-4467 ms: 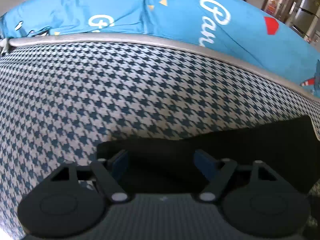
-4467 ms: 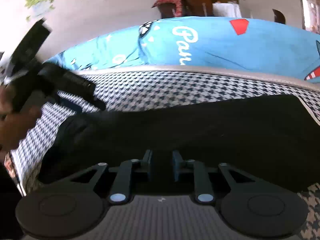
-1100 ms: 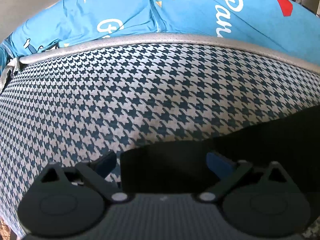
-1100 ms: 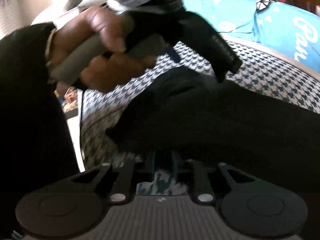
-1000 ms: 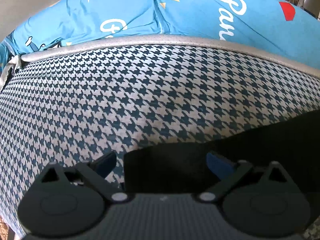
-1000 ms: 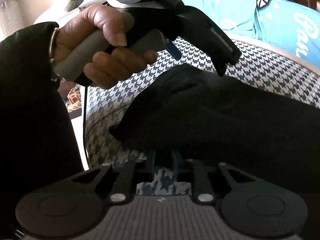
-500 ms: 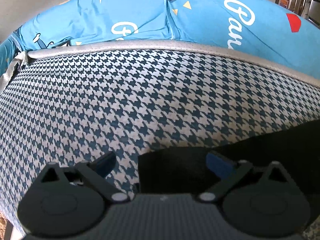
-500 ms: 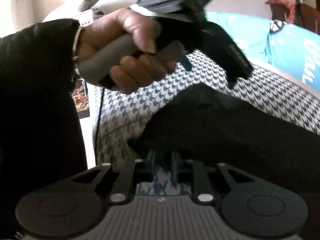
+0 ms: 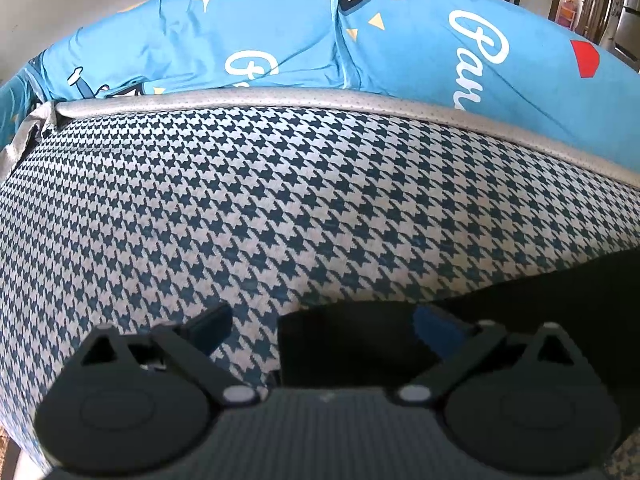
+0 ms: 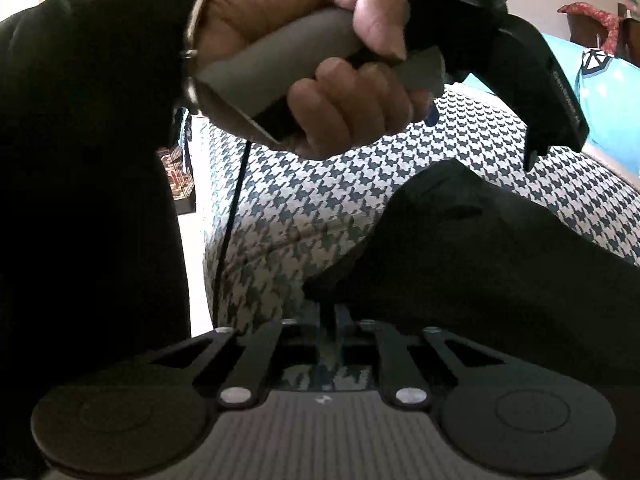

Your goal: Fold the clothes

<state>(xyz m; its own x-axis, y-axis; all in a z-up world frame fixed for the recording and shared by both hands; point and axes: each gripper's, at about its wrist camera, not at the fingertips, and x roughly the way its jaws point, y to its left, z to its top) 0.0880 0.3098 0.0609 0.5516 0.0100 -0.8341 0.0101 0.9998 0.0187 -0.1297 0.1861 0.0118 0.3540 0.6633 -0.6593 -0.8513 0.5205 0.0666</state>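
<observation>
On houndstooth cushion (image 9: 280, 200) — black garment (image 10: 500, 264)

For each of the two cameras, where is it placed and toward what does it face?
Left wrist: on the left gripper, open, facing the houndstooth cushion and blue printed bedding; no hand shows.
Right wrist: on the right gripper, shut on the black garment, facing the person's hand and sleeve.
Shared: garment and cushion.
</observation>
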